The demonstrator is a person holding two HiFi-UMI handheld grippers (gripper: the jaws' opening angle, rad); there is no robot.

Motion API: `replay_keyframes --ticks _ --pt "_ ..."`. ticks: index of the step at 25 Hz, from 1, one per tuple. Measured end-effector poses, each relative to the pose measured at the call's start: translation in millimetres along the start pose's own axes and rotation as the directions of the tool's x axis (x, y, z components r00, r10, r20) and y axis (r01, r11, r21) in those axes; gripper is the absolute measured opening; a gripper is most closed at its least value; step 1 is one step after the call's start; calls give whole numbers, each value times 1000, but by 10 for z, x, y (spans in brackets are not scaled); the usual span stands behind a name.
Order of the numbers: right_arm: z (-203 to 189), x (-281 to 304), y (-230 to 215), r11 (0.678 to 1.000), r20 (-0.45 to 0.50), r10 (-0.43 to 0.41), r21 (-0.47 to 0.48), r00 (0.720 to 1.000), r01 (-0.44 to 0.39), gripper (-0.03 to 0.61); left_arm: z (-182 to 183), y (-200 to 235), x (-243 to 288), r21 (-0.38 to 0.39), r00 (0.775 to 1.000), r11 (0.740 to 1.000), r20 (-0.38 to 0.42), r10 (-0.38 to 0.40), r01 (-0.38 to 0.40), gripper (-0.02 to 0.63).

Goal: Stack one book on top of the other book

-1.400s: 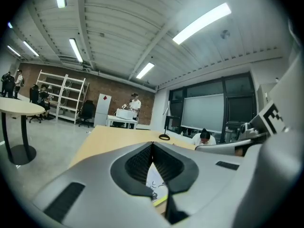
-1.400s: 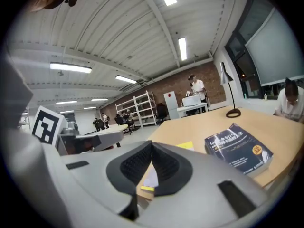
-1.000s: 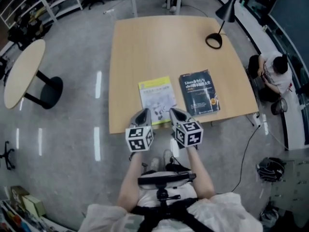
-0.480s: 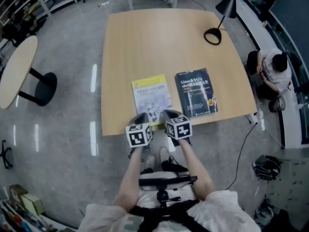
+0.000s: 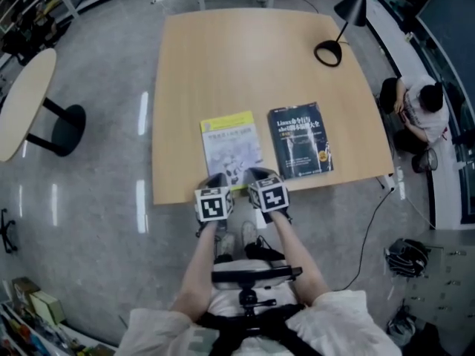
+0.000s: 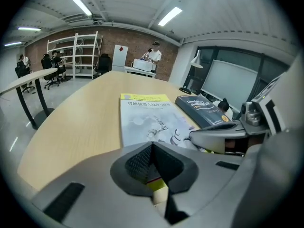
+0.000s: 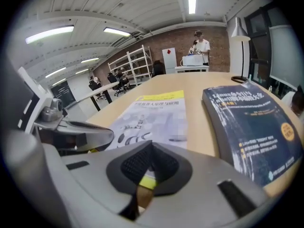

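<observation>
Head view: left gripper (image 5: pixel 217 181) and right gripper (image 5: pixel 257 175), both closed empty, hung just below the yellow-and-white paperback book (image 5: pixel 231 145), lengthwise up-frame.

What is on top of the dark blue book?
Nothing: the whole cover of the dark blue book is bare. It lies on the wooden table; anything beneath it is hidden.
</observation>
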State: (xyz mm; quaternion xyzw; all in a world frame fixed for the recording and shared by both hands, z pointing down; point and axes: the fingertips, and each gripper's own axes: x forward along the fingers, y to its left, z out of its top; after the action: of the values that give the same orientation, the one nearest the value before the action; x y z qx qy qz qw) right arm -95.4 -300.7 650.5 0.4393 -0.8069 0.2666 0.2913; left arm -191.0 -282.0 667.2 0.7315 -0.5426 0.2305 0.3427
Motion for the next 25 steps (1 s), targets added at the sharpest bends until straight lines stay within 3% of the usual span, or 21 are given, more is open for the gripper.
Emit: replay_keyframes --ticks 11,20,25 --pt "-317 -244 213 999 0 28 17 1000 -28 -3 -296 -99 -240 13 999 999 -16 -32 32 9" --pt "-539 -402 272 1000 6 1 14 1000 -1 -3 -582 -248 -370 20 997 998 -34 -63 64 9" --pt "-633 -479 309 999 0 -29 -44 1000 29 -3 -687 -301 -437 37 997 997 -30 -71 72 9"
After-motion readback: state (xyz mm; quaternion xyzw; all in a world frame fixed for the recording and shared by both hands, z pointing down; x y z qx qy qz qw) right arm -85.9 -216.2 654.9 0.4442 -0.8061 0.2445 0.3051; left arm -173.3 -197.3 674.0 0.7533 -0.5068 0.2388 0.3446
